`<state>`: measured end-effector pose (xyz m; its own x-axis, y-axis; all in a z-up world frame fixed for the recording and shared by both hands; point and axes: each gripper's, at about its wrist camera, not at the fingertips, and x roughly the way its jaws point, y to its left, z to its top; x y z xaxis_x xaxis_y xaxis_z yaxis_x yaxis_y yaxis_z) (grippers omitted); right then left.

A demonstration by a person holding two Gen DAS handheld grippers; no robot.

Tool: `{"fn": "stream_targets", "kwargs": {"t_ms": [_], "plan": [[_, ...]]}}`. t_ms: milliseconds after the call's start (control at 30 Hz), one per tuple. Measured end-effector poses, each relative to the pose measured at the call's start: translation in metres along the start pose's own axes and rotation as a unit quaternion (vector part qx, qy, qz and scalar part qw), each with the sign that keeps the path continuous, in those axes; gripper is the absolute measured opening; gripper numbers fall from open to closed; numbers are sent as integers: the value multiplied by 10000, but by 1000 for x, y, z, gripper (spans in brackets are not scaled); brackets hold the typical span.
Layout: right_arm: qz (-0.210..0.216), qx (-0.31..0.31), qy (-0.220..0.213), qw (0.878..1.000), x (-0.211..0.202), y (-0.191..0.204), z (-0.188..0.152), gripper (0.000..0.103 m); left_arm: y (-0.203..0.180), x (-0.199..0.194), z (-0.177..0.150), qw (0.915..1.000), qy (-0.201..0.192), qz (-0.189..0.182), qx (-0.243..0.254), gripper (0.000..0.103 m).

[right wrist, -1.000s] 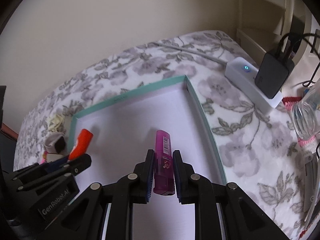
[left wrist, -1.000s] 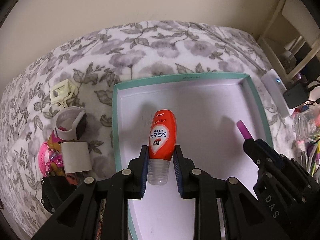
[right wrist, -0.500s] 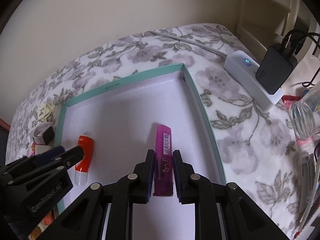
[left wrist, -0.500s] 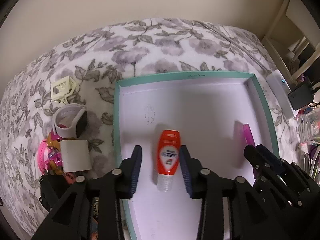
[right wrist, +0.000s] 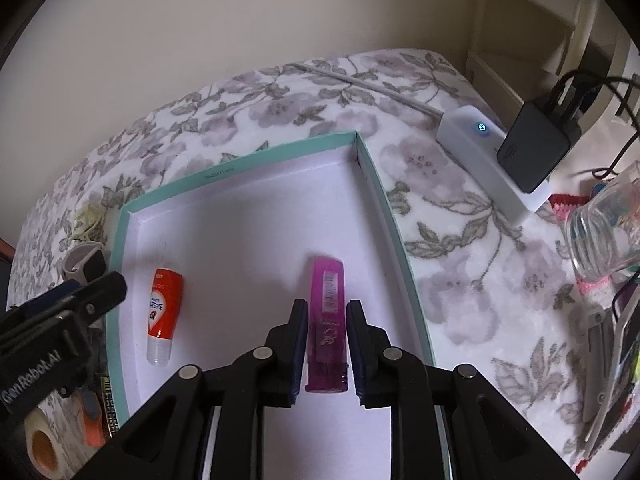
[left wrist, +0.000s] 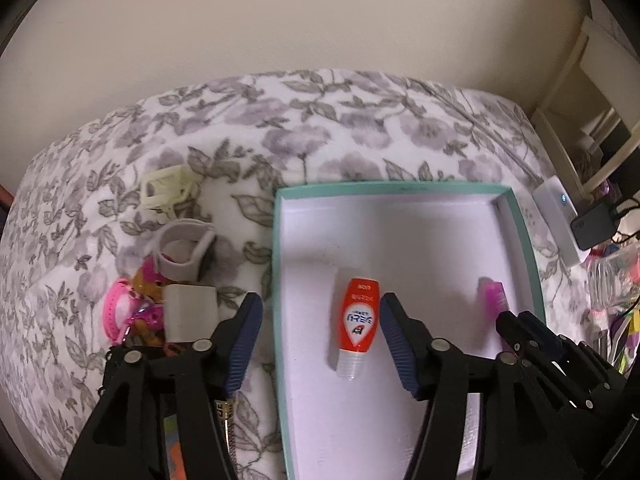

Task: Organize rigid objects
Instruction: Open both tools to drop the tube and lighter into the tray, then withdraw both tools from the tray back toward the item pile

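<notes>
A shallow teal-rimmed tray (left wrist: 400,190) (right wrist: 240,168) lies on a floral cloth. A red squeeze bottle (left wrist: 358,320) (right wrist: 164,308) with a clear cap lies flat on its white floor. My left gripper (left wrist: 320,304) hangs above it, its jaws opening wide, and neither pad touches the bottle. The left pad is outside the tray's left rim. A purple lighter (right wrist: 326,312) (left wrist: 494,296) rests on the tray floor near the right wall. My right gripper (right wrist: 327,306) holds it by the sides, and its jaws are just starting to ease apart.
Left of the tray lie a cream plastic piece (left wrist: 164,190), a grey watch band (left wrist: 184,248), a white block (left wrist: 190,312) and a pink toy (left wrist: 120,312). To the right are a white power strip (right wrist: 472,136) with a black adapter (right wrist: 532,152) and a clear jar (right wrist: 604,232).
My left gripper let go of the red bottle, spread its jaws and drew up and back. The bottle now lies on the tray floor. The right gripper and the lighter stayed in place.
</notes>
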<state>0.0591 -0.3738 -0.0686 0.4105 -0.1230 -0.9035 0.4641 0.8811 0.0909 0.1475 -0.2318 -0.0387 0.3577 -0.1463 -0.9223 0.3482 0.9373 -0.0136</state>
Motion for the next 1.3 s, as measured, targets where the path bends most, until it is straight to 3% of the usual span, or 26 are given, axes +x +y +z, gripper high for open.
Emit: {"fn": "stream_targets", "kwargs": {"t_ms": [67,133,267,367,733,833,1133,1300], "plan": [[-2,8,-50,10000,-4,0,1,33,4,-3,0,10000,-53,4,-66,78],[4,1,-108,9999,-7,0,2,48,8,-7,1,9999,-106,22,-135,78],[4,-76,-169,9998,-10,4,4,51,16,-10,1,9994,-175,74,-297,80],[26,-125,-221,9997,-10,7,4,66,22,-12,-1,9987,-258,133,-418,90],[97,-230,-424,9988,-10,14,4,91,50,-11,-15,9941,-451,277,-947,91],[101,-275,-560,9980,-15,19,5,103,60,-12,-19,9928,-459,199,-1087,98],[212,-388,-757,9961,-24,37,5,103,97,-28,-27,9867,-712,104,-1454,99],[303,-516,-918,9940,-39,55,6,103,138,-47,-31,9751,-921,-92,-2015,99]]}}
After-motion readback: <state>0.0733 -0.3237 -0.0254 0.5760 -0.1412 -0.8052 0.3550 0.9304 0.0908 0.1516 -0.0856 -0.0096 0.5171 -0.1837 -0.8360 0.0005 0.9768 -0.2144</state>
